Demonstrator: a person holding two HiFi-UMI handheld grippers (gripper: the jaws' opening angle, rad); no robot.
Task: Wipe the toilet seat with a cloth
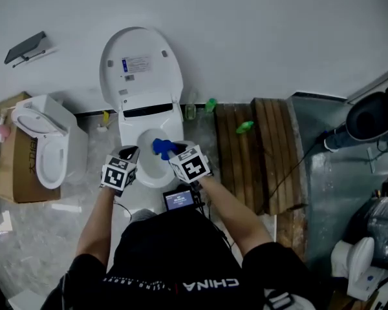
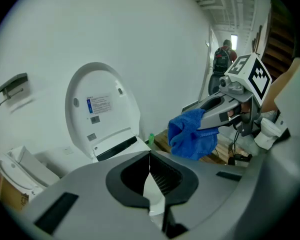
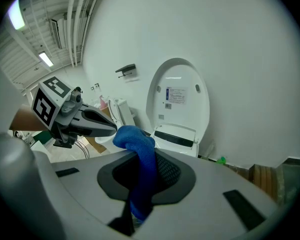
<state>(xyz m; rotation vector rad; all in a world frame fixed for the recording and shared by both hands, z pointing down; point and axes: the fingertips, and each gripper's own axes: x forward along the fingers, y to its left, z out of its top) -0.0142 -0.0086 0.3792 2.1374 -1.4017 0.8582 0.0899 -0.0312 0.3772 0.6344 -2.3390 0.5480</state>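
Observation:
A white toilet (image 1: 130,118) stands against the wall with its lid (image 1: 141,63) raised. Both grippers hover over the bowl's rim (image 1: 144,173). My right gripper (image 1: 172,150) is shut on a blue cloth (image 1: 161,147), which bunches up past its jaws (image 3: 138,149). My left gripper (image 1: 131,152) is just left of it, shut with nothing between its jaws (image 2: 150,176). From the left gripper view the cloth (image 2: 191,134) hangs from the right gripper (image 2: 210,115) in front of the lid (image 2: 102,109). The right gripper view shows the left gripper (image 3: 107,129) at its left.
A second toilet (image 1: 46,144) sits on a cardboard box (image 1: 16,173) at the left. Wooden pallet boards (image 1: 262,154) lie to the right with green bottles (image 1: 244,126). A black holder (image 1: 26,48) is fixed to the wall. A small screen (image 1: 179,200) is below the grippers.

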